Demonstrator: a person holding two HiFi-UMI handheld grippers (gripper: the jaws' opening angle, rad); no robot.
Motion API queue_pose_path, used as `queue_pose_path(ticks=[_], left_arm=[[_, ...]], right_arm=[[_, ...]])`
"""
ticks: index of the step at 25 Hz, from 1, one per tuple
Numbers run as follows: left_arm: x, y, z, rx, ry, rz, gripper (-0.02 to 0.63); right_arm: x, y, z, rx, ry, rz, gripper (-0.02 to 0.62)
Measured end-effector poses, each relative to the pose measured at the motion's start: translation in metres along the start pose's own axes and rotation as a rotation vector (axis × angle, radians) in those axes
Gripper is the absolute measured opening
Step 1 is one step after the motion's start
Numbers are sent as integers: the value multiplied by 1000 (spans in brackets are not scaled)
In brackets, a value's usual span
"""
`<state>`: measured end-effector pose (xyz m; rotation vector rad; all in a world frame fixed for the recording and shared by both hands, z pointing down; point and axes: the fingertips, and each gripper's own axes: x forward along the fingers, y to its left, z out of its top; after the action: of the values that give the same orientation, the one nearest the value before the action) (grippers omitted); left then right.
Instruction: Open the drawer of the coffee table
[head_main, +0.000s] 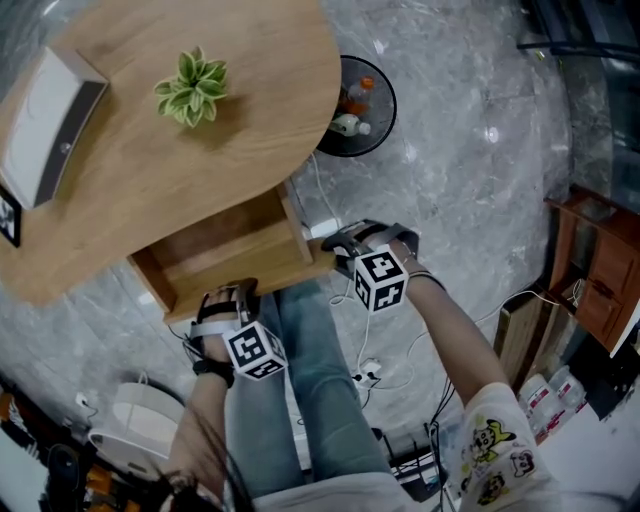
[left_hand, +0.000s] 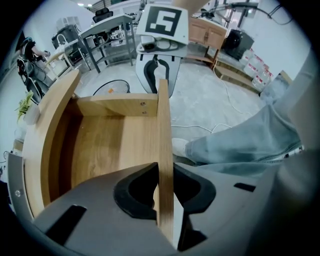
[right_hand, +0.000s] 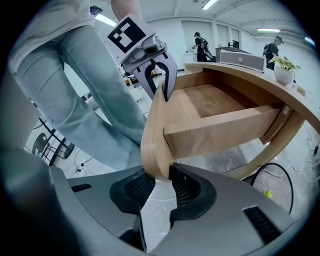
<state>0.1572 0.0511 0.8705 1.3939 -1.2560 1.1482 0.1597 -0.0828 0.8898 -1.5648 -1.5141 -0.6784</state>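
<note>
The wooden coffee table (head_main: 200, 170) has its drawer (head_main: 235, 250) pulled out toward me, and the drawer is empty inside (left_hand: 110, 145). My left gripper (head_main: 228, 297) points straight down over the drawer front (left_hand: 164, 130). It (left_hand: 162, 192) is shut on the panel's top edge, with both pads pressed against the wood. My right gripper (head_main: 340, 243) is at the panel's right end (right_hand: 152, 130). Its jaws (right_hand: 159, 187) straddle the rounded corner loosely, open. Each gripper shows in the other's view: the left gripper (right_hand: 155, 75) and the right gripper (left_hand: 157, 75).
A small potted plant (head_main: 192, 88) and a white box (head_main: 50, 120) sit on the tabletop. A black bin (head_main: 360, 105) stands behind the table. My legs (head_main: 310, 400) are right at the drawer, with cables (head_main: 370, 370) on the marble floor and a white appliance (head_main: 135, 420) at lower left.
</note>
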Motion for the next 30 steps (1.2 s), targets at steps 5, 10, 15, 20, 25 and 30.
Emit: queue_pose_path(ticks=[5, 10, 15, 20, 25, 30], left_arm=[[14, 0, 0, 11, 9, -26, 77], [22, -1, -2, 5, 26, -29, 83], [24, 0, -3, -2, 46, -24, 95], [21, 6, -6, -29, 79, -50, 178], [7, 7, -9, -21, 93, -59, 201], [-21, 17, -12, -35, 90, -37, 199]], right_arm=[[14, 0, -8, -2, 33, -8, 95], [23, 1, -12, 35, 45, 2, 104], [22, 1, -14, 74, 55, 11, 115], [14, 2, -15, 117, 75, 23, 120], [-3, 5, -13, 137, 113, 41, 123], [-31, 5, -3, 161, 142, 24, 124]])
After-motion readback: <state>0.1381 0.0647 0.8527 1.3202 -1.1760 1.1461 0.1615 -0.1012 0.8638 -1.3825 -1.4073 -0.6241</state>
